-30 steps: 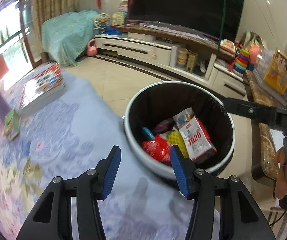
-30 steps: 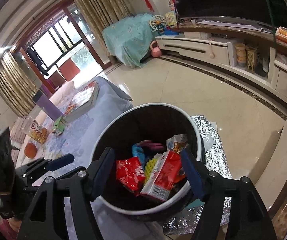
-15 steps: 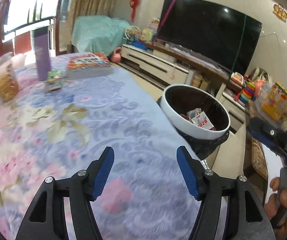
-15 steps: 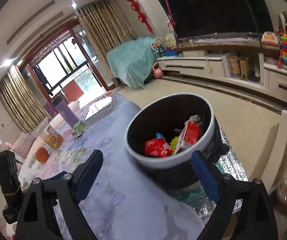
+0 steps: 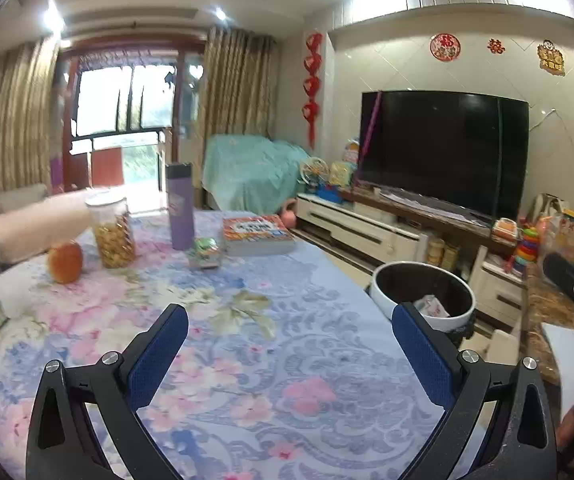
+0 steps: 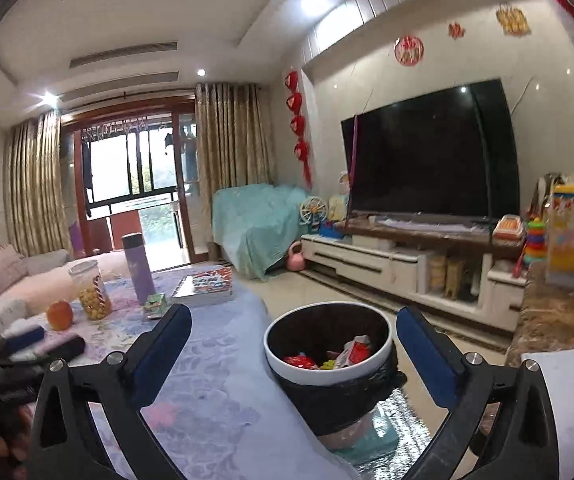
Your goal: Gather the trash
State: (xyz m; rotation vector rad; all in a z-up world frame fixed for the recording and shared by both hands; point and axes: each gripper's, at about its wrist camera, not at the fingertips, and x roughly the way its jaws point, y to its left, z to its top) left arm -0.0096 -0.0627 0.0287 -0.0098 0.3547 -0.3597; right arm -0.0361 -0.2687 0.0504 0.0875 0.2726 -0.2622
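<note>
My left gripper (image 5: 289, 354) is over the floral tablecloth (image 5: 247, 360), jaws opening wide, nothing between them. My right gripper (image 6: 293, 354) is opening too, empty, with the trash bin (image 6: 327, 376) seen past its fingers. The bin stands just off the table's right edge, red and white wrappers (image 6: 351, 354) inside. Far left on the table: orange (image 5: 65, 262), snack jar (image 5: 113, 232), purple flask (image 5: 181, 206), book (image 5: 257, 234)
</note>
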